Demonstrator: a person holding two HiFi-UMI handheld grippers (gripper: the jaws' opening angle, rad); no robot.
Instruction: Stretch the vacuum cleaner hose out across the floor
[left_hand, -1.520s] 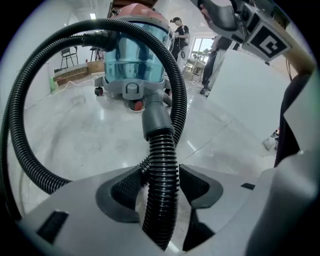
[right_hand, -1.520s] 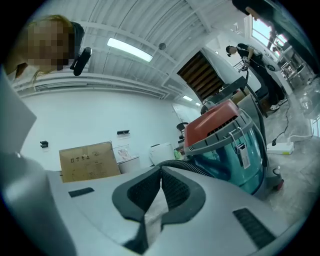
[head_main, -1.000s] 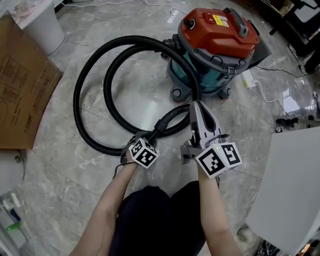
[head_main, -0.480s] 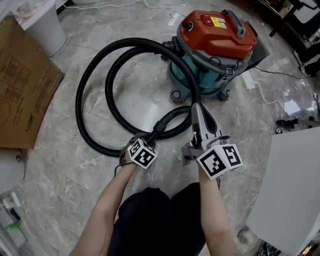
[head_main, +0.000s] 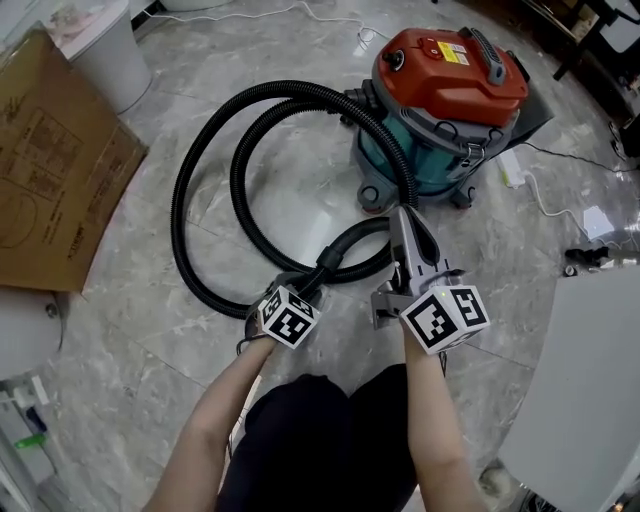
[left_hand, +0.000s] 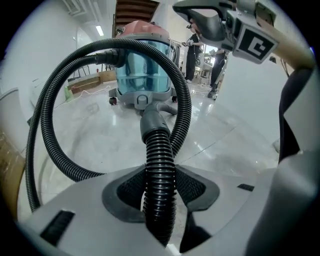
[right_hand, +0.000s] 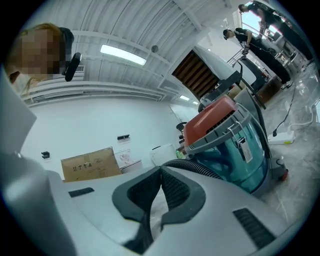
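Left gripper (left_hand: 160, 187) jaws clamp the hose (left_hand: 157, 145) behind its grey cuff, right gripper (right_hand: 160, 192) jaws sit together empty; the hose loops on the floor left of the vacuum cleaner (head_main: 445, 100), so a hard pull may tip it.

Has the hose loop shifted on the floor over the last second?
No. The hose keeps its gap to the carton and the vacuum cleaner; only the head view swung.

Dressed in black trousers (head_main: 310, 440), forearms bare. Fitted with a light-grey moulded plastic left gripper (left_hand: 160, 175) and matching right gripper (head_main: 403, 218), each lined with black ribbed rubber pads (right_hand: 177, 190) inside the jaws. Topped at each wrist by a white cube (head_main: 445, 318) printed with black square markers.
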